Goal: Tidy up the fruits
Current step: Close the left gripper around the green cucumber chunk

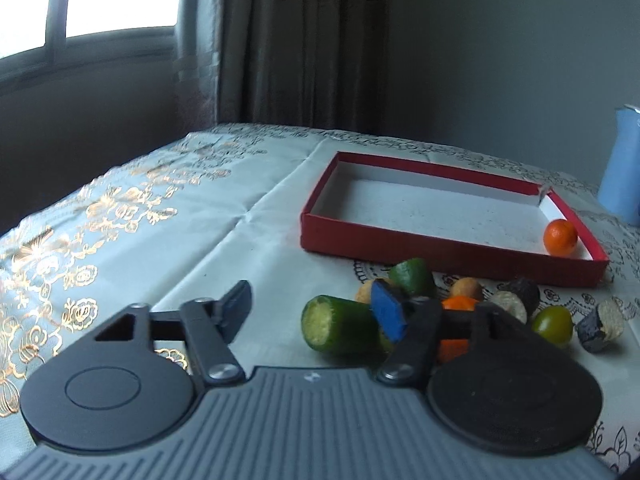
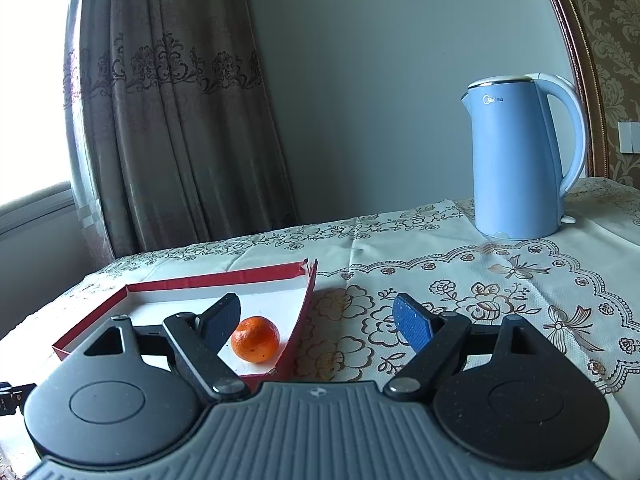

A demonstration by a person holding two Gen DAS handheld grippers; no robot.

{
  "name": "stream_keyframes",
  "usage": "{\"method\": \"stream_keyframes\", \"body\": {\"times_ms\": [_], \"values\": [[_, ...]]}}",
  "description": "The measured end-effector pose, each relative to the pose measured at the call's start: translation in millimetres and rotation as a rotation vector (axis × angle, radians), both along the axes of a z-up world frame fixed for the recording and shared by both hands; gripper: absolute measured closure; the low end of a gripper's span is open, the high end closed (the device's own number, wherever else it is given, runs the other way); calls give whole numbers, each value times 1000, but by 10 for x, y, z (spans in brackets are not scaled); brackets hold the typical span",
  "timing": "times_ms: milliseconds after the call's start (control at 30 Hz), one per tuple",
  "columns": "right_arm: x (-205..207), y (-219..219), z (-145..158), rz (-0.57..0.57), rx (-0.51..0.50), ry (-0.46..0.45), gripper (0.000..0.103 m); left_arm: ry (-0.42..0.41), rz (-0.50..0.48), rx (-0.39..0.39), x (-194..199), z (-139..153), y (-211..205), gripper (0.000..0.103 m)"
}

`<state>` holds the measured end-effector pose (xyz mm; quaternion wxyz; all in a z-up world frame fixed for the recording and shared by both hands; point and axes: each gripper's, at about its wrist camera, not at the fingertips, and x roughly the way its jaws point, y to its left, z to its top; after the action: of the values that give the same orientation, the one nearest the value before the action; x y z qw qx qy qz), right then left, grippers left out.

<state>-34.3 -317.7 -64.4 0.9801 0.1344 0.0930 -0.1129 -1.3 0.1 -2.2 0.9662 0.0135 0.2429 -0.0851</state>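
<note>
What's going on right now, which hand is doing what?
Left gripper open over the fruit pile, cucumber piece between its fingers, not gripped. Right gripper open, empty, by the red box. One orange inside. Nothing blocking.

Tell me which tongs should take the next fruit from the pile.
Probably left: the left tongs hang open at the cut green piece. The right tongs stand open over the red box, by the boxed orange.

Orange (image 1: pixel 561 237) in red box (image 1: pixel 440 256), fruit pile (image 1: pixel 460 308) outside
</note>
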Motion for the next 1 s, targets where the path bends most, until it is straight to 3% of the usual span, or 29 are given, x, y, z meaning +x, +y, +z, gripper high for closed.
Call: {"method": "stream_keyframes", "body": {"times_ms": [67,233,333,400,500,700,800,867,1000], "values": [[3,-1,-1,0,0,1,19,-13,-12,21,-21,0,-48,52],[4,2,-1,-3,1,-1,19,1,-34,-25,-7,-3,36,52],[5,1,-2,-1,3,-1,19,-1,-75,-14,-24,6,102,48],[8,0,-1,2,4,-2,19,-19,-114,36,-73,17,115,46],[11,2,2,12,13,-5,19,-36,-172,104,-134,18,128,35],[24,4,-1,22,19,-4,19,37,-323,56,-76,22,315,35],[25,1,-3,25,24,-4,19,70,-398,191,-27,-99,271,34],[25,3,2,33,26,-5,19,75,-432,167,32,-84,277,35],[27,5,-7,28,19,-1,19,35,-517,213,113,-86,157,31]]}}
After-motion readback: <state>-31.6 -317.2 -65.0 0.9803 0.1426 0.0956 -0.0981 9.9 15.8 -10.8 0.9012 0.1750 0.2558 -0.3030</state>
